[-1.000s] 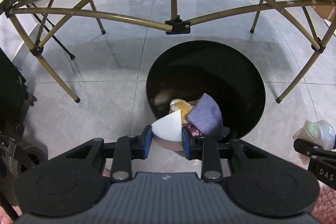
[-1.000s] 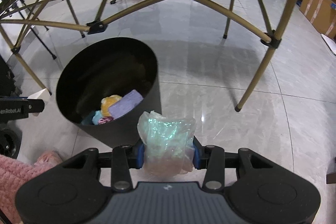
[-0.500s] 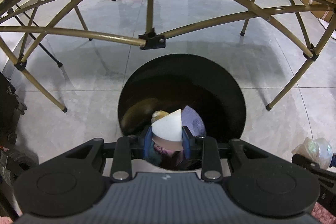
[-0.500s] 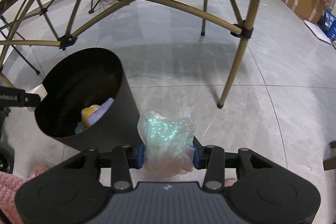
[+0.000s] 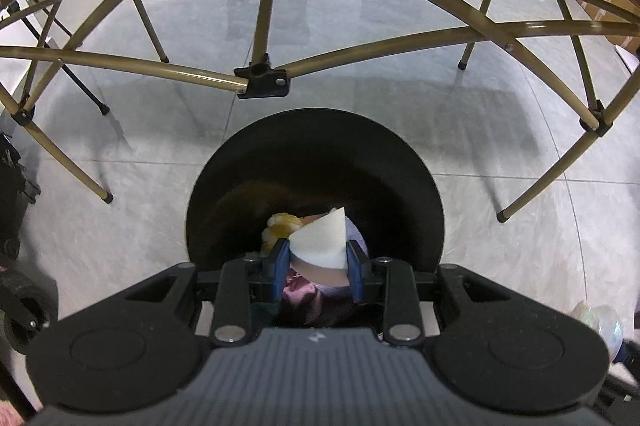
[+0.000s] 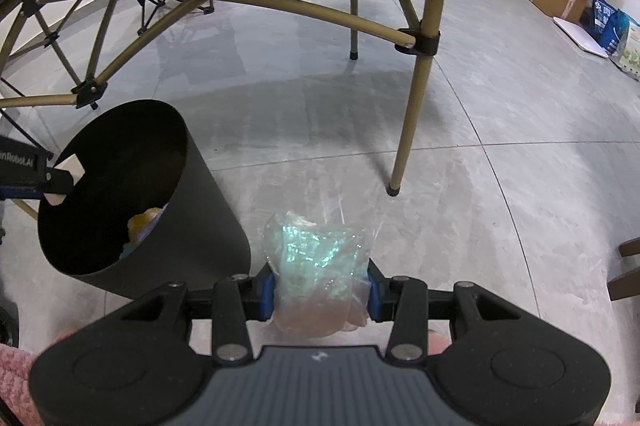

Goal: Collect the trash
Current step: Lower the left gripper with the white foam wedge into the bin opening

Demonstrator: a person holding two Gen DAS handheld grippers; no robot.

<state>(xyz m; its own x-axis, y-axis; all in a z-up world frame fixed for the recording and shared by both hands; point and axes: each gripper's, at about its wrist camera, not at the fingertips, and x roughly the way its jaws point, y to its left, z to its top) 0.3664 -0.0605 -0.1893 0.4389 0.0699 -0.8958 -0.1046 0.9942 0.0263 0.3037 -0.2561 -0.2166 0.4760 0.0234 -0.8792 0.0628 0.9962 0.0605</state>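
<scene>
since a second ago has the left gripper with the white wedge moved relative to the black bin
Yes. The left gripper, shut on the white wedge, has shifted from over the black bin's near-left rim to over its open mouth.

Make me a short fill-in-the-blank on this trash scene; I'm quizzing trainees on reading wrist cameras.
1. The left gripper holds a white wedge directly above the open black ____.
2. The right gripper is shut on a crinkled, shiny plastic ____.
3. In the right wrist view, the bin stands to the ____ of the right gripper.
4. The bin stands on a grey tiled ____.

Missing words: bin; bag; left; floor
</scene>
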